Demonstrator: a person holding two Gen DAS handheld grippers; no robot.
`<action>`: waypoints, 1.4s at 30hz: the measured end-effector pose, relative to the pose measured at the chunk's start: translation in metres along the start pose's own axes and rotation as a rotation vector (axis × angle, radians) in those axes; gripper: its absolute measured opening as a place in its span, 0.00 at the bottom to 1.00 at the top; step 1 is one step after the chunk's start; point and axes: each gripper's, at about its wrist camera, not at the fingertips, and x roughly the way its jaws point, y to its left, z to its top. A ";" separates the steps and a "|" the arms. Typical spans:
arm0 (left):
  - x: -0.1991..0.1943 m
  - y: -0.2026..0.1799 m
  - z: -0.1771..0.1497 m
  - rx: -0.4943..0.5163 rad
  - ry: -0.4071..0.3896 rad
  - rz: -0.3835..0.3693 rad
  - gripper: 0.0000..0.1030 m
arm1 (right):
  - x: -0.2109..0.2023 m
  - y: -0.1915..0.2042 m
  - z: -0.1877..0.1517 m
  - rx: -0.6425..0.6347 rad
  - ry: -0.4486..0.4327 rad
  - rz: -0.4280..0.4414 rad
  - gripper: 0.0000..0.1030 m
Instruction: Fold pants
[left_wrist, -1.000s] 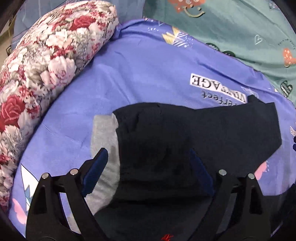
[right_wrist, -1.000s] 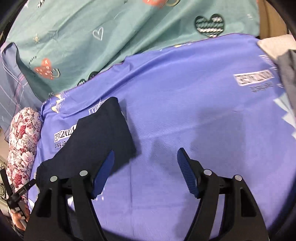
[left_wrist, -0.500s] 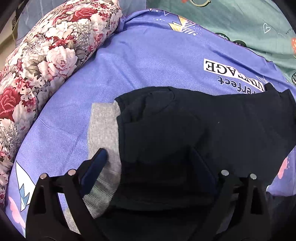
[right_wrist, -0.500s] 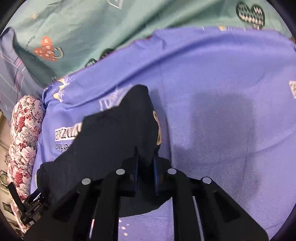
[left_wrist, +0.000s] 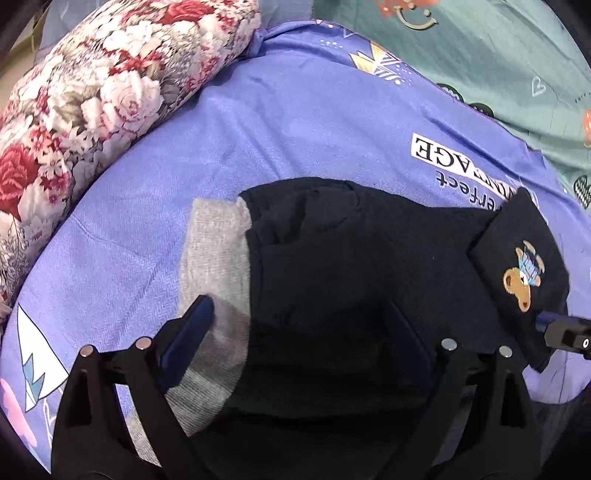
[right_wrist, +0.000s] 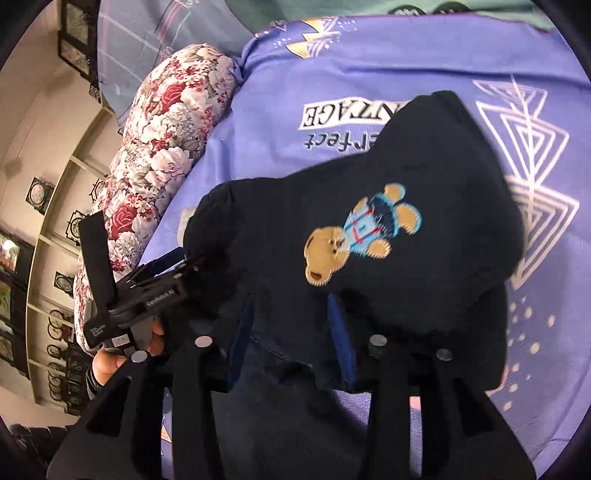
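Note:
Dark navy pants (left_wrist: 351, 266) with a grey waistband (left_wrist: 216, 258) lie on a purple bedsheet (left_wrist: 295, 122). My left gripper (left_wrist: 295, 332) is open, its fingers straddling the waist end, resting low over the fabric. My right gripper (right_wrist: 291, 328) is shut on the pants' leg end and has it lifted and folded back, so a bear patch (right_wrist: 362, 232) shows; the patch also shows in the left wrist view (left_wrist: 522, 280). The right gripper's tip (left_wrist: 565, 332) appears at the right edge of the left wrist view. The left gripper (right_wrist: 122, 302) shows in the right wrist view.
A floral bolster pillow (left_wrist: 92, 92) lies along the left side of the bed. A teal printed blanket (left_wrist: 498, 55) lies at the far side. Shelves and a wall (right_wrist: 37, 184) stand beyond the pillow.
My right gripper closed on the leg end and carried it up and toward the waist, turning the bear patch into view. My left gripper stayed open over the waistband.

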 end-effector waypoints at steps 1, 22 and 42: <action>0.001 0.004 0.001 -0.021 0.008 -0.012 0.91 | -0.014 -0.003 0.002 0.006 -0.040 0.043 0.41; 0.001 0.006 0.002 -0.034 0.007 -0.016 0.91 | -0.051 -0.099 0.025 0.375 -0.210 -0.127 0.20; 0.002 -0.005 -0.002 0.021 -0.012 0.006 0.91 | -0.266 -0.193 -0.089 0.344 -0.570 -0.762 0.13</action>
